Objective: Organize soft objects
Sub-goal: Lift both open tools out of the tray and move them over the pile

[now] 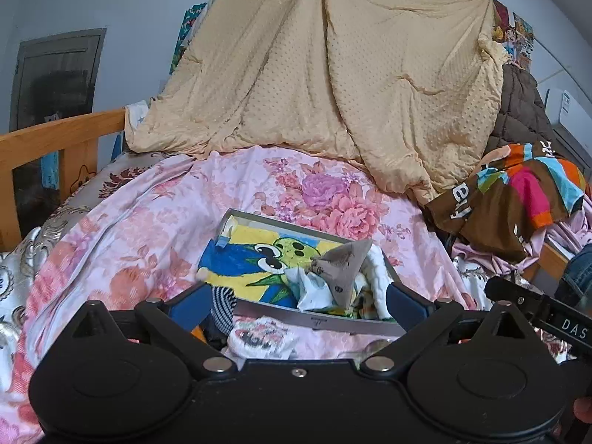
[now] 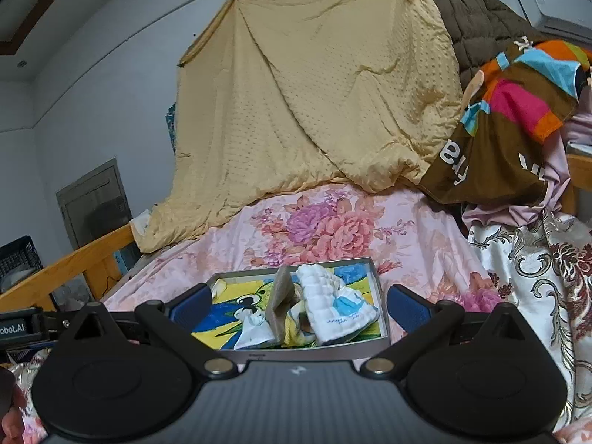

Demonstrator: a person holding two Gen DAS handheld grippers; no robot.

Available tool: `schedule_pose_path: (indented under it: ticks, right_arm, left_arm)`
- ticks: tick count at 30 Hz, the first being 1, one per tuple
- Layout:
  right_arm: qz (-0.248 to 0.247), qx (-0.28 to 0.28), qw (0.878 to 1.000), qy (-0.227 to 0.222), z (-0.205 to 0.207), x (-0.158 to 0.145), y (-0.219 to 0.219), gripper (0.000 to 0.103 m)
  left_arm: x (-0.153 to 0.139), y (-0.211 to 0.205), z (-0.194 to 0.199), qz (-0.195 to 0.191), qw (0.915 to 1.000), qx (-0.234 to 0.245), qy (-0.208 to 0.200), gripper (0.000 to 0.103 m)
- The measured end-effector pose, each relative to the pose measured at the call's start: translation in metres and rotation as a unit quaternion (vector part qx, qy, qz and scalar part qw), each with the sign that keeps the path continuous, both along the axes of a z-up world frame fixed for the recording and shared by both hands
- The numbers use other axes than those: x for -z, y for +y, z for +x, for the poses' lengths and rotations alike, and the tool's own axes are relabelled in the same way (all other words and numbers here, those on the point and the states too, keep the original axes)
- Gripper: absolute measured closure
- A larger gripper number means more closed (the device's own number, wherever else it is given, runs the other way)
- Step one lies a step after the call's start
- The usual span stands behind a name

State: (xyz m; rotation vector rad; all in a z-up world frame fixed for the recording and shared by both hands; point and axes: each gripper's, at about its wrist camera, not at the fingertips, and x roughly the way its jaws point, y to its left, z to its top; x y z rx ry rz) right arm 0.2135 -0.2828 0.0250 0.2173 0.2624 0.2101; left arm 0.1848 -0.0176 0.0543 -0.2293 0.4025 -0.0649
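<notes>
Grey tray (image 2: pixel 381 296) of folded cloths (image 2: pixel 333 303) sat lower centre on the floral bedsheet (image 2: pixel 333 229), near rim partly hidden; left gripper (image 1: pixel 296 298) and right gripper (image 2: pixel 299 305) hovered level, fingers wide, empty

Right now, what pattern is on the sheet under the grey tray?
Pink floral sheet, large rose blooms, under the grey tray. Clearest in the right wrist view.

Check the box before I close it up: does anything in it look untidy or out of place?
Yes. In the grey box, the brownish-grey cloth stands up in a peak instead of lying flat, and the white quilted cloth beside it is loosely bunched, not folded.
</notes>
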Motion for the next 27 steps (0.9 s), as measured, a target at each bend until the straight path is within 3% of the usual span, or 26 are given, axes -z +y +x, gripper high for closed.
schedule_pose_path:
  ticks: [13,27]
  right_arm:
    - [-0.036,-0.017,0.999,-0.004,-0.041,0.010,0.028,0.000]
    - [-0.074,-0.040,0.996,0.014,-0.051,0.024,0.049,0.000]
  left_arm:
    - [0.022,0.011,-0.046,0.026,0.9996,0.005,0.005,0.001]
    - [0.042,0.021,-0.053,0.046,0.9987,0.009,0.020,0.001]
